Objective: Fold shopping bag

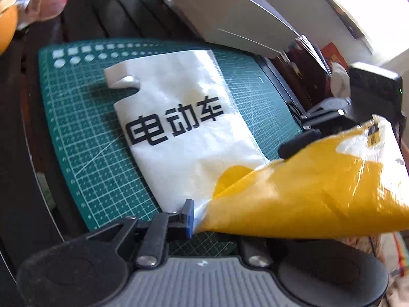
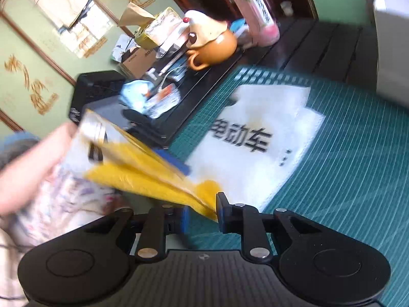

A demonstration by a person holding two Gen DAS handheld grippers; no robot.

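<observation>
Left gripper (image 1: pixel 204 215), bottom centre of the left wrist view: jaws clenched on a bunched corner of the shopping bag (image 1: pixel 179 117), blue pad edge visible, far finger hidden behind the yellow film. Right gripper (image 2: pixel 203 213), bottom centre of the right wrist view: jaws narrowed around the pointed tip of the yellow flap, but a gap shows between the left pad and the film, so I cannot tell if it bites.

Bag location: white body lies flat on the green cutting mat (image 1: pixel 84 133), centre of both views, black printed characters facing up; yellow lower end lifted off the mat toward lower right in the left view, lower left in the right view.

Risks, as I judge them:
- right jaws catch only the tip, so the film slips out and the flap drops crooked
- both grips sit at one end, so a pull drags the unpinned white body across the mat
- the flap twists, giving a skewed crease
- clutter at the worktop edge (orange teapot (image 2: pixel 212 47), pink bottle (image 2: pixel 255 10)) near a swinging flap

Materials: thin glossy plastic film, crinkled, faintly woven look on the white side, notched handle cutout at upper left. Mat matte, gridded, rigid. Worktop dark, slatted.
</observation>
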